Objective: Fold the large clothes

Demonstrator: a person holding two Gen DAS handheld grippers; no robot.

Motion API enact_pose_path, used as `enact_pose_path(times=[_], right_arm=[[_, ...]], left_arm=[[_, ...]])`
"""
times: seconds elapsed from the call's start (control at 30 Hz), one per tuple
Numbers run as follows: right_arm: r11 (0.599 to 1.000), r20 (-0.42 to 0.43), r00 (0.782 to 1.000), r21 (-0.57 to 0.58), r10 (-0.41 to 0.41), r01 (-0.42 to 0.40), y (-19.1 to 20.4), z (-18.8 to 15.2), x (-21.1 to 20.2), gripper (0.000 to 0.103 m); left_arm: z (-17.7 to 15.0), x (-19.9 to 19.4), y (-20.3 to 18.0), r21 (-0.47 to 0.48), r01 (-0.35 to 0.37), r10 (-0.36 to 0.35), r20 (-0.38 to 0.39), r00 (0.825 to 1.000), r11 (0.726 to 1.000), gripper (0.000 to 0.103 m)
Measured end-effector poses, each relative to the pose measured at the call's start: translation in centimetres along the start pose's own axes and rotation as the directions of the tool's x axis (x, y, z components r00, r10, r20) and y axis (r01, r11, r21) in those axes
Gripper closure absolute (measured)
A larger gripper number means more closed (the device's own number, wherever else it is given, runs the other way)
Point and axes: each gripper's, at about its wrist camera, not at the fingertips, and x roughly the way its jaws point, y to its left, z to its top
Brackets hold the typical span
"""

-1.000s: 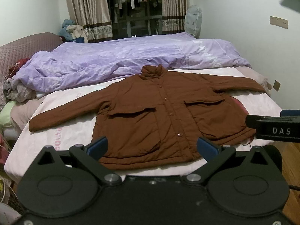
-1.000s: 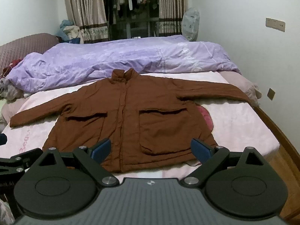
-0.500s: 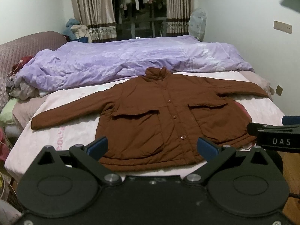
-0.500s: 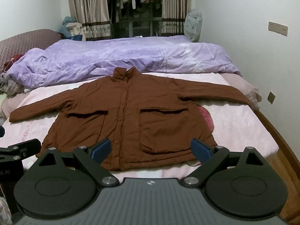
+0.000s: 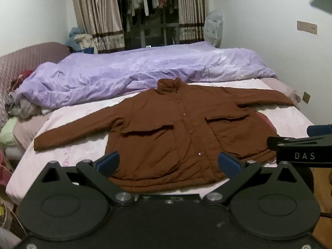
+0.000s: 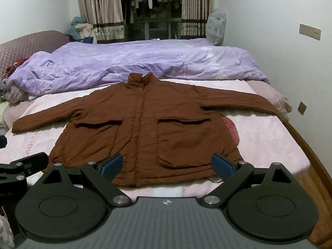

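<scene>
Left wrist view: jacket (image 5: 178,132) spread flat on bed (image 5: 290,120), sleeves out; left gripper (image 5: 169,164) and right gripper (image 6: 167,166) fingers wide, holding nothing.

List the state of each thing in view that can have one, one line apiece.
Brown jacket: spread flat on the bed, front up, buttoned, sleeves out, unfolded.
Purple duvet: rumpled, bunched along the far side.
Curtains: drawn apart.
Left gripper: open, empty.
Right gripper: open, empty.
</scene>
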Motion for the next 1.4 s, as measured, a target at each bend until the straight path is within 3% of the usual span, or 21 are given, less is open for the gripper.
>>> enact_pose_path(times=[0.2, 0.33, 0.43, 0.5, 0.57, 0.63, 0.73, 0.8, 0.9, 0.97, 1.03, 1.1, 1.13, 1.17, 1.2, 1.23, 1.33, 1.4], right_arm=[[1.0, 0.033, 0.999, -0.007, -0.007, 0.007, 0.4, -0.1, 0.0, 0.0], [1.0, 0.084, 0.996, 0.011, -0.013, 0.012, 0.4, -0.4, 0.1, 0.0], [0.998, 0.089, 0.995, 0.057, -0.046, 0.041, -0.3, -0.5, 1.4, 0.0], [0.995, 0.139, 0.988, 0.086, -0.062, 0.05, -0.9, -0.7, 3.0, 0.0], [0.995, 0.095, 0.993, 0.068, -0.075, 0.069, -1.0, 0.0, 5.9, 0.001], [0.994, 0.054, 0.994, 0.06, -0.093, 0.09, -1.0, 1.3, 9.0, 0.015], [0.995, 0.027, 0.995, 0.046, -0.091, 0.09, -1.1, 3.3, 12.9, 0.017], [0.995, 0.032, 0.994, 0.012, -0.104, 0.103, -1.0, 4.2, 14.8, 0.017], [0.988, 0.065, 0.989, -0.065, -0.133, 0.137, -0.7, 5.3, 17.4, 0.016], [0.985, 0.032, 0.991, -0.104, -0.133, 0.136, -0.5, 5.9, 19.0, 0.013], [0.989, 0.003, 0.995, -0.104, -0.101, 0.101, -0.8, 6.9, 20.7, 0.014], [0.994, 0.003, 0.997, -0.077, -0.079, 0.079, -1.0, 7.4, 21.9, 0.014], [0.995, 0.005, 0.997, -0.063, -0.074, 0.074, -1.2, 7.6, 22.3, 0.014], [0.996, 0.003, 0.997, -0.056, -0.073, 0.074, -1.3, 7.7, 22.6, 0.014], [0.993, 0.013, 0.996, -0.076, -0.087, 0.088, -1.4, 7.7, 23.1, 0.014], [0.995, 0.005, 0.997, -0.065, -0.081, 0.082, -1.5, 7.7, 23.7, 0.014], [0.996, -0.039, 0.997, -0.058, -0.073, 0.071, -1.7, 7.6, 25.4, 0.014], [0.996, -0.069, 0.995, -0.051, -0.076, 0.072, -2.0, 7.6, 26.3, 0.015]], left_arm=[[-0.2, 0.3, -0.1, 0.0, -0.006, 0.006, -0.013, 1.0, 1.0, 0.0], [-0.2, 1.4, 0.5, -0.078, -0.071, 0.071, -0.005, 0.997, 0.994, 0.0], [-0.5, 3.8, 1.4, -0.103, -0.092, 0.086, -0.065, 0.994, 0.99, 0.0], [-0.6, 5.5, 2.1, -0.129, -0.106, 0.097, -0.078, 0.992, 0.986, 0.0], [-0.5, 7.2, 3.2, -0.147, -0.068, 0.062, -0.044, 0.997, 0.987, 0.0], [-0.1, 9.6, 5.0, -0.161, -0.036, 0.03, -0.04, 0.999, 0.986, 0.0], [0.6, 14.5, 9.7, -0.18, -0.142, 0.125, -0.101, 0.987, 0.973, 0.0], [1.1, 18.5, 13.8, -0.134, -0.254, 0.235, -0.141, 0.962, 0.958, 0.0], [1.3, 24.9, 21.9, -0.05, -0.412, 0.39, -0.238, 0.89, 0.91, 0.0], [1.1, 28.8, 29.0, -0.092, -0.516, 0.465, -0.321, 0.825, 0.851, 0.0], [1.2, 32.1, 35.8, -0.164, -0.572, 0.481, -0.388, 0.786, 0.804, 0.0], [1.0, 34.8, 42.8, -0.206, -0.68, 0.548, -0.453, 0.704, 0.703, 0.0], [0.9, 35.2, 45.1, -0.228, -0.716, 0.573, -0.464, 0.676, 0.66, 0.0], [0.6, 35.7, 48.0, -0.268, -0.737, 0.575, -0.483, 0.66, 0.62, 0.0], [0.3, 35.9, 50.0, -0.31, -0.738, 0.556, -0.502, 0.663, 0.599, 0.0], [-0.4, 36.1, 52.0, -0.369, -0.721, 0.508, -0.526, 0.682, 0.586, 0.0], [-2.0, 37.0, 55.2, -0.484, -0.652, 0.4, -0.528, 0.749, 0.583, 0.0], [-2.9, 37.6, 56.0, -0.524, -0.623, 0.369, -0.512, 0.775, 0.581, 0.001]])
